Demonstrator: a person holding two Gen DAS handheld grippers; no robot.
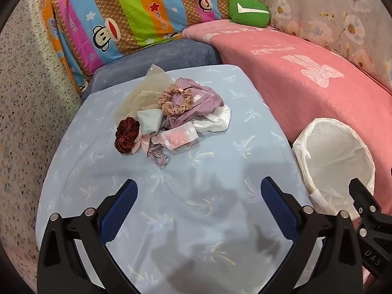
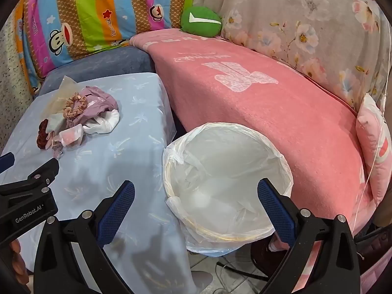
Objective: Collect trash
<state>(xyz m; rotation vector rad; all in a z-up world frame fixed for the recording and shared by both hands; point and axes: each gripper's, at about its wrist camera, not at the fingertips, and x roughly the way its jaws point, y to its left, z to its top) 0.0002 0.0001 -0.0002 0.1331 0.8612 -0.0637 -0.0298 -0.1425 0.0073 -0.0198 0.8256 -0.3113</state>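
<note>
Both hand-held grippers — left (image 1: pixel 198 196), right (image 2: pixel 196 196) — gape empty. Risk: tangled pile (image 1: pixel 171 115) snags; scrunchies get binned (image 2: pixel 227 186) as trash.

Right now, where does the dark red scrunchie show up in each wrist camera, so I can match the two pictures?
Left wrist: the dark red scrunchie lies left of centre, at the pile's left end on the blue cloth.
Right wrist: the same scrunchie sits at the far left edge, partly hidden behind the pile.
Shared landmark: the white-lined bin, at the right edge in the left view and in the centre in the right view.
</note>
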